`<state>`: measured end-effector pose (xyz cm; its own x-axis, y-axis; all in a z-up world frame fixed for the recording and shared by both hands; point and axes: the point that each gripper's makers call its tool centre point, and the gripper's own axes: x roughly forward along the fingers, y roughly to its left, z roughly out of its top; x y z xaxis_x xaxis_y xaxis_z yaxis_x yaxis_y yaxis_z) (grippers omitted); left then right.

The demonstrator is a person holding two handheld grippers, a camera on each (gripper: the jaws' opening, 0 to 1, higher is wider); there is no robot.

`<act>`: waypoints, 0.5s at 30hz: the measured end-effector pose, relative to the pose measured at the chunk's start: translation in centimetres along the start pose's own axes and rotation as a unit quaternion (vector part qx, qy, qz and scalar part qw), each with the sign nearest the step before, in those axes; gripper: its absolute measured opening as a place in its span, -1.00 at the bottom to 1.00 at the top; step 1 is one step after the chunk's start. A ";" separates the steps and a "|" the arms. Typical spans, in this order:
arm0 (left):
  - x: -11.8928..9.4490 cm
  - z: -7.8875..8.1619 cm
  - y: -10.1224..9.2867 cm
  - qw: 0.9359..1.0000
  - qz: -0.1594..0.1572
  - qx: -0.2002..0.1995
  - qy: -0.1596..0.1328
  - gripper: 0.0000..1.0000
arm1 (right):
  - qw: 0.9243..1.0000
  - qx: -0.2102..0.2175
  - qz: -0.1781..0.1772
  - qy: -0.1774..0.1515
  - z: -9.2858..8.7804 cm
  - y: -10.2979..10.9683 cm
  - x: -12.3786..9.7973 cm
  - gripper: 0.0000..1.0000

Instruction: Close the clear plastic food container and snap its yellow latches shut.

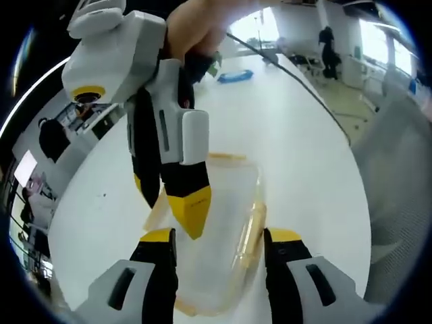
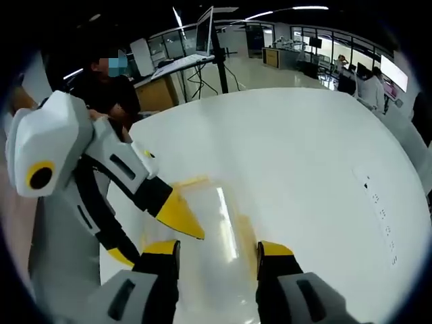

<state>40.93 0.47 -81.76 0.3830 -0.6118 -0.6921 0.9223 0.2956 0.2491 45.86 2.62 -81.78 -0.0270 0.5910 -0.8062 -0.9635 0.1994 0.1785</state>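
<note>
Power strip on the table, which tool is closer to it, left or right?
Right. The right tool sits over the container, the power strip off to one side; the left tool reaches in from the opposite side, farther away.

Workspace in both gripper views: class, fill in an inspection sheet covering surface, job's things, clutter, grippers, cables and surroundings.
Surface: white table, mostly bare.
Job's things: clear container with yellow latches, lying between both grippers; latch state unclear.
Clutter: blue object at the far edge.
Grippers: left gripper open, straddling the container; right gripper open, reaching from the opposite side.
Cables: black cable crossing the table.
Surroundings: open office, desks, people standing.
</note>
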 end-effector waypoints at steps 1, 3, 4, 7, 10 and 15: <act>0.0 0.0 0.0 1.000 0.002 0.001 0.002 0.01 | 1.000 0.001 0.004 0.003 0.0 -0.1 0.1 -0.12; 0.0 -0.1 0.0 1.000 0.004 0.004 0.003 0.01 | 1.000 -0.002 0.009 0.013 -0.1 0.0 0.1 -0.12; 0.1 -0.1 0.0 1.000 0.005 0.006 0.005 0.01 | 1.000 -0.008 0.011 0.020 -0.1 0.0 0.1 -0.12; 0.1 -0.1 0.1 1.000 0.005 0.002 0.010 0.00 | 0.999 -0.009 0.018 0.036 0.0 0.1 0.2 -0.11; 0.1 -0.1 0.2 1.000 0.004 -0.003 0.015 -0.01 | 0.998 -0.008 0.027 0.054 -0.1 0.0 0.4 -0.11; 0.1 -0.1 0.2 1.000 0.000 -0.004 0.015 -0.02 | 0.995 -0.010 0.033 0.089 -0.2 0.2 0.5 -0.12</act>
<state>41.14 0.53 -81.89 0.3810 -0.5891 -0.7126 0.9219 0.3010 0.2440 45.60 2.79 -82.22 -0.1357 0.4534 -0.8809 -0.9633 0.1474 0.2243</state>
